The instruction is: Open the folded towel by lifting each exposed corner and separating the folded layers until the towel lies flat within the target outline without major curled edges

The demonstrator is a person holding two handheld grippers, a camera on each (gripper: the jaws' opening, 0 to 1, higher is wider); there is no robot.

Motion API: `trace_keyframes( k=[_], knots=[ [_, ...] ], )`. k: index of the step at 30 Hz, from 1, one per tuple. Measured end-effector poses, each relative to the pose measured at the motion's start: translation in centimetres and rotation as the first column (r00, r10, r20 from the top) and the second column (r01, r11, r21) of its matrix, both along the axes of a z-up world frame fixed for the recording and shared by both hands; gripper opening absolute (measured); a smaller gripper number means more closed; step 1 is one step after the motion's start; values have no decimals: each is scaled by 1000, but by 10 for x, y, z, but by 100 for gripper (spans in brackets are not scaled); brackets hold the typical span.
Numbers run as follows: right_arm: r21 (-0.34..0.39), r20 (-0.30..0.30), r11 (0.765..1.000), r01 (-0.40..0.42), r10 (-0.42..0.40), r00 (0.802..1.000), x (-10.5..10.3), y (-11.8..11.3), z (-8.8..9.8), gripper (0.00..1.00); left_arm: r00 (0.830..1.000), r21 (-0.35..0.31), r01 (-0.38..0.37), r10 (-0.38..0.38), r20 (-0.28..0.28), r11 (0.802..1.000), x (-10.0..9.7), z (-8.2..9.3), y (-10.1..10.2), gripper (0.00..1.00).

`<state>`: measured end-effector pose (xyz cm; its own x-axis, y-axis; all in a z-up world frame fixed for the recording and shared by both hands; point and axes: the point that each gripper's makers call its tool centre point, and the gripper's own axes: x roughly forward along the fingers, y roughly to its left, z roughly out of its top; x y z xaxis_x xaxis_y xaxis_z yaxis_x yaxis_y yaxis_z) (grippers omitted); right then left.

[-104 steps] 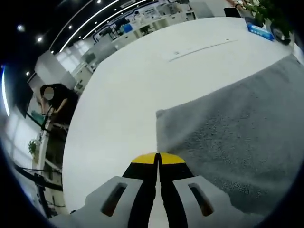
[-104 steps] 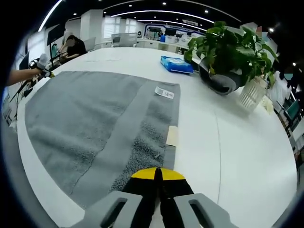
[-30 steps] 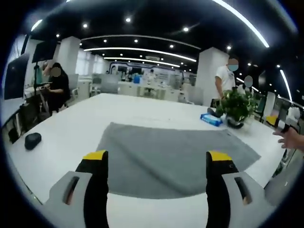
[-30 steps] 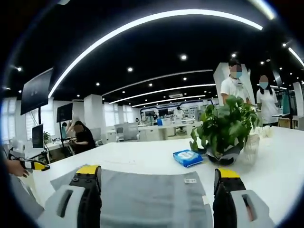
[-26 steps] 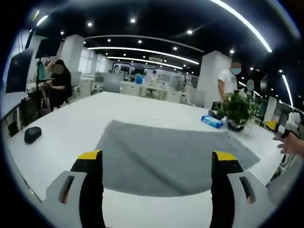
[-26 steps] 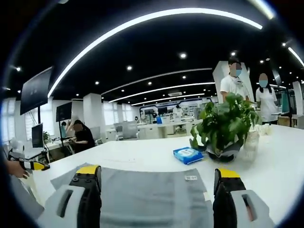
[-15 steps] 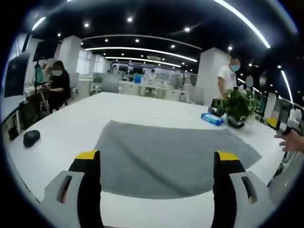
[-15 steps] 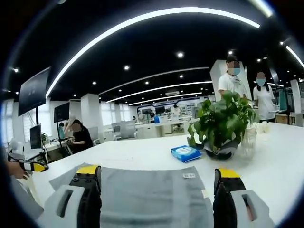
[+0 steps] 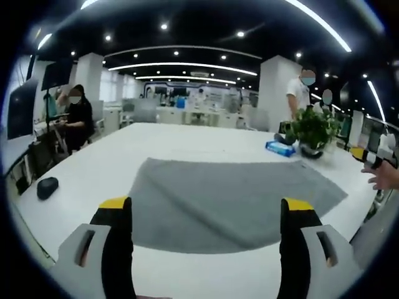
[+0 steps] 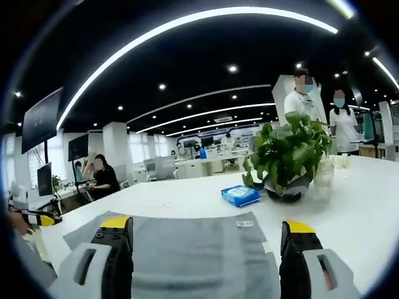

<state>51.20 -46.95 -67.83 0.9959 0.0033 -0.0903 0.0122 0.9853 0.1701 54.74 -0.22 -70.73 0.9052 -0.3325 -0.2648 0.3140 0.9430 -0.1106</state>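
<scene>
- Towel (image 9: pixel 230 202): grey, spread open and flat on the white table (image 9: pixel 112 162) in the left gripper view. Its edges read as straight, with no curl that can be made out. No target outline can be made out on the table surface.
- Same towel in the right gripper view (image 10: pixel 199 246): lies flat between and beyond the jaws, with a smoother band running along it and a small white label (image 10: pixel 244 223) near its far right corner.
- Left gripper (image 9: pixel 209 215): jaws stand wide apart with yellow tips, holding nothing. They sit above the near edge of the towel; contact with the cloth cannot be confirmed.
- Right gripper (image 10: pixel 209 229): jaws likewise spread wide and carrying nothing, over the near part of the towel.
- Potted plant (image 10: pixel 288 156): stands on the table beyond the towel's far right corner, apart from the cloth. A blue packet (image 10: pixel 240 195) lies just beside it on the left.
- Small dark object (image 9: pixel 47 187): rests on the table well to the left of the towel in the left gripper view.
- At the right edge of the left gripper view, a hand (image 9: pixel 383 177) holds the other gripper; its yellow tip is visible.
- Seated person (image 9: pixel 78 121) is at a desk beyond the table's far left. Two standing people (image 10: pixel 318 115) are behind the plant.
</scene>
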Motion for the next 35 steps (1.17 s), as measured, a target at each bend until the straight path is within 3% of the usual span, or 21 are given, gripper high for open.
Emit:
trace_keyframes(
  k=[7,14,23,28,35],
  knots=[
    [-27,-4,1000,-1,1,1000,-1,5,-1,100,1000,16,-15,15,24,1000,-5,1,-4,99],
    [-15,-24,1000,-11,10,1000,0,8,-9,100,1000,18,-18,17,22,1000,-6,0,-7,98],
    [-58,-36,998,-20,17,999,0,14,-11,100,1000,58,11,-11,11,998,-6,-6,-13,97],
    [-28,-31,1000,-8,7,999,-2,11,-11,100,1000,74,26,-25,-16,997,-7,-13,-14,96],
    [-15,-25,1000,2,-3,1000,-3,9,-10,100,1000,68,22,-21,-13,997,-7,-13,-14,96]
  ],
)
